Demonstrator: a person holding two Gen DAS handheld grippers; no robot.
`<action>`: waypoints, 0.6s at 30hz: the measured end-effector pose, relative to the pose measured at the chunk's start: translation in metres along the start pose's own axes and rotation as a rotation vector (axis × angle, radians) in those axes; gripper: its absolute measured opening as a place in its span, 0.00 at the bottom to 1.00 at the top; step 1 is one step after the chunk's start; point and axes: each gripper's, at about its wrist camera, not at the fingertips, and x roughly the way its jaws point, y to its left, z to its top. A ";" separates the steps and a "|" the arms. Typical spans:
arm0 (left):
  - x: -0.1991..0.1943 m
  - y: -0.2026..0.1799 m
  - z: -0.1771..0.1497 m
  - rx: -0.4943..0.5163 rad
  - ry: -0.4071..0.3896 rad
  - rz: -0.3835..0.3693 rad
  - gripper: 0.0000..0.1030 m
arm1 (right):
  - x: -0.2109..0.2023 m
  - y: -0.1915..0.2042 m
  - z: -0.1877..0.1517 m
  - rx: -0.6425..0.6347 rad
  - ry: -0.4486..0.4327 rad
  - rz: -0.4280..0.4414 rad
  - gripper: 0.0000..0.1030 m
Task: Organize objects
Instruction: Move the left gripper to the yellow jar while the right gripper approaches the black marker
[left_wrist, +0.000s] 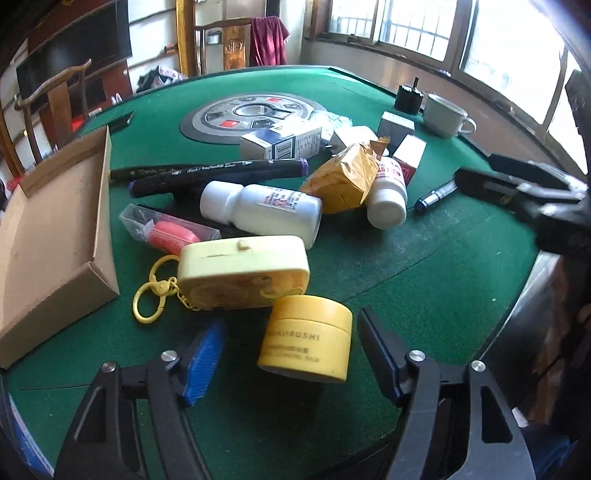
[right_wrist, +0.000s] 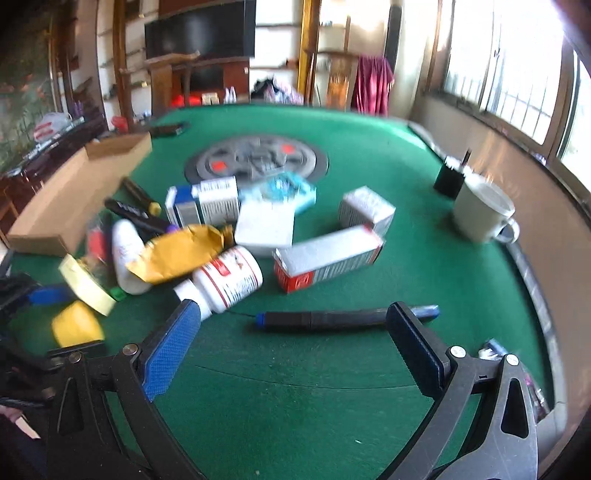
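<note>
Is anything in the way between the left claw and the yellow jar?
Nothing visible. The yellow jar sits right between the left claw's open fingers, with only bare green felt on each side. The pale yellow case touches the jar's far side, beyond the claw, so it does not block the reach.

This is a lived-in home, a sitting or games room. A green felt mahjong table (left_wrist: 424, 258) fills the view, with a round control panel (left_wrist: 251, 116) at its centre. At upper left of the left wrist view hang a dark flat television (left_wrist: 74, 55) and a carved wooden chair (left_wrist: 55, 99); another chair at top centre carries a maroon garment (left_wrist: 267, 40) — plainly household clutter. Barred windows (left_wrist: 417, 29) run along the upper right, and an enamel mug (left_wrist: 445, 114) stands on the table's far edge.
</note>
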 end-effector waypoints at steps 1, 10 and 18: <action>0.000 -0.002 0.000 0.008 0.004 0.002 0.69 | -0.003 -0.003 0.000 0.019 -0.002 0.029 0.99; 0.009 -0.024 0.010 0.076 0.010 0.012 0.69 | -0.007 -0.033 -0.003 0.134 -0.009 0.048 0.99; 0.018 -0.016 0.027 0.042 0.004 0.015 0.65 | -0.001 -0.065 -0.006 0.273 0.032 0.115 0.87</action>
